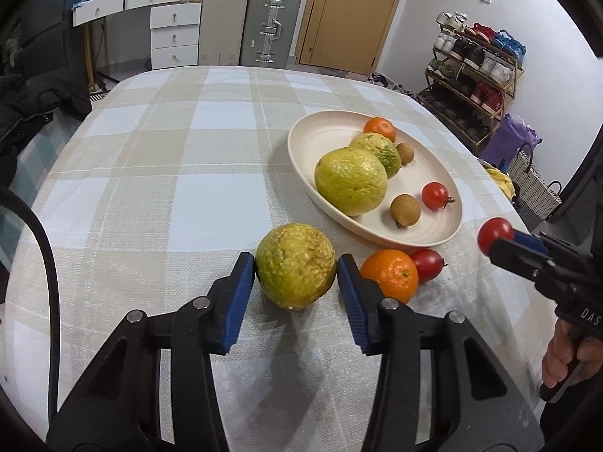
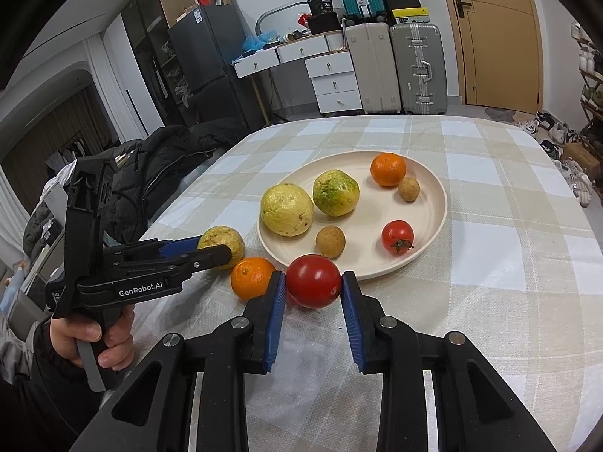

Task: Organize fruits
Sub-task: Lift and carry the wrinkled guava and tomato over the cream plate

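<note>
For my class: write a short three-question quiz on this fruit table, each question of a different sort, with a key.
1. True or false: the left hand-held gripper is shut on the bumpy yellow-green round fruit.
2. What does the right hand-held gripper hold? A. orange B. round red tomato C. longan
3. How many fruits lie in the shallow cream round plate?

Key: 1 true; 2 B; 3 six.

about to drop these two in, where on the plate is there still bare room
Free: the plate's near-right floor between the small tomato and rim, and its far-left curve behind the guavas. Crowded: the middle, where guavas, longans and mandarin cluster.
</note>
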